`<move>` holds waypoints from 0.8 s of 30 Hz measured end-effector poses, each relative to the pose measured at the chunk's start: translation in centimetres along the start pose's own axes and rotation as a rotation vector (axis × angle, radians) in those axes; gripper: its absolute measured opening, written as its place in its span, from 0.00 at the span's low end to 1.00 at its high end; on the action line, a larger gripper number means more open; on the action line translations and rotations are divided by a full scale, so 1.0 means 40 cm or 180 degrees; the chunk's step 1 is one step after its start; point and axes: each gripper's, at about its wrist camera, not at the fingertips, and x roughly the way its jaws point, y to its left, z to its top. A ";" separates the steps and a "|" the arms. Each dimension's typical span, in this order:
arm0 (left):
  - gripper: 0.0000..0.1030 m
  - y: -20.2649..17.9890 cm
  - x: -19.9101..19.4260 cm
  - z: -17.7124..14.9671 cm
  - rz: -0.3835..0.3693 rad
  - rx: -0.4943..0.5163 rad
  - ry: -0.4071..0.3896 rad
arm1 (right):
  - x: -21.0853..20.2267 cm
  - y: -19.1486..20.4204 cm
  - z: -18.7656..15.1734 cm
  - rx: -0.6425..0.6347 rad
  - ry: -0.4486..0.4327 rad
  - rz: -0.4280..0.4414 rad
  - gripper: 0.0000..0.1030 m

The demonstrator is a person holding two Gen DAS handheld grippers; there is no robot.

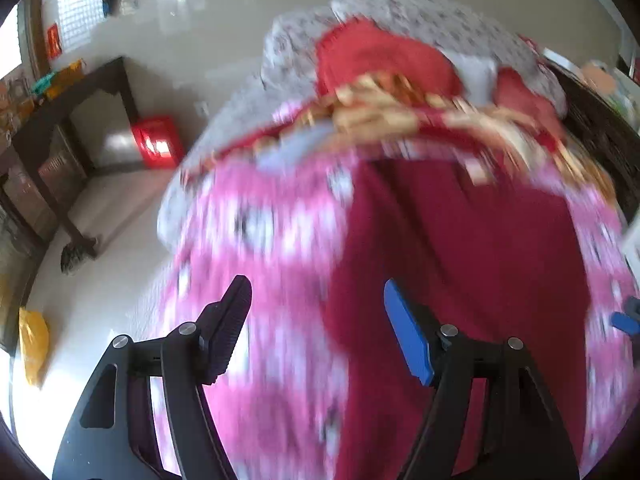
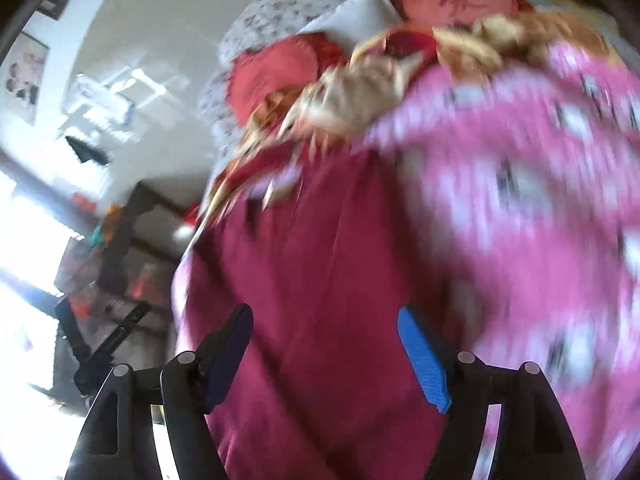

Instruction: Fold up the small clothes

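Well, we see no basket or box holding anything near the work; the clothes lie loose on a bed. Our task piece, a dark red garment point(image 1: 460, 264), is spread flat on a pink patterned blanket point(image 1: 256, 240) that covers the near part of the bed. In the left wrist view the garment fills the picture from centre toward 5 o'clock; in the right wrist view it point(image 2: 320, 280) runs from centre to 6 o'clock, with the blanket point(image 2: 520, 220) at 3 o'clock.

Our left claw point(image 1: 316, 332) stands wide with nothing between its fingers, hanging over the seam where garment meets blanket. Our right claw point(image 2: 324, 356) is also wide and empty, above the garment; whether either tip touches cloth is lost in blur.

At 12 o'clock a heap of red and gold fabric point(image 1: 400, 96) crowds the far edge of the garment, with a grey flowered sheet point(image 1: 292, 40) beyond. At 9 o'clock the bed's edge drops to pale open floor point(image 1: 100, 220), with a dark side table point(image 1: 72, 120) and a red box point(image 1: 156, 140) under it.
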 end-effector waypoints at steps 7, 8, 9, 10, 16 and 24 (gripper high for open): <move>0.67 -0.033 -0.054 -0.310 -0.0053 0.0141 0.0650 | -0.048 -0.056 -0.354 0.0329 0.0384 -0.0097 0.71; 0.67 -0.040 -0.054 -0.333 -0.0063 0.0163 0.0739 | -0.058 -0.061 -0.376 0.0317 0.0410 -0.0134 0.71; 0.67 -0.047 -0.054 -0.344 -0.0086 0.0149 0.0814 | -0.063 -0.069 -0.385 0.0332 0.0421 -0.0175 0.71; 0.67 -0.047 -0.055 -0.350 -0.0118 0.0091 0.0881 | -0.073 -0.078 -0.396 0.0382 0.0438 -0.0222 0.71; 0.67 -0.029 -0.130 -0.370 -0.0225 -0.0155 0.0869 | -0.136 -0.075 -0.428 0.0273 0.0410 -0.0566 0.71; 0.67 0.000 -0.204 -0.408 -0.0306 -0.0241 0.0854 | -0.200 -0.064 -0.519 0.0354 0.0430 -0.0546 0.71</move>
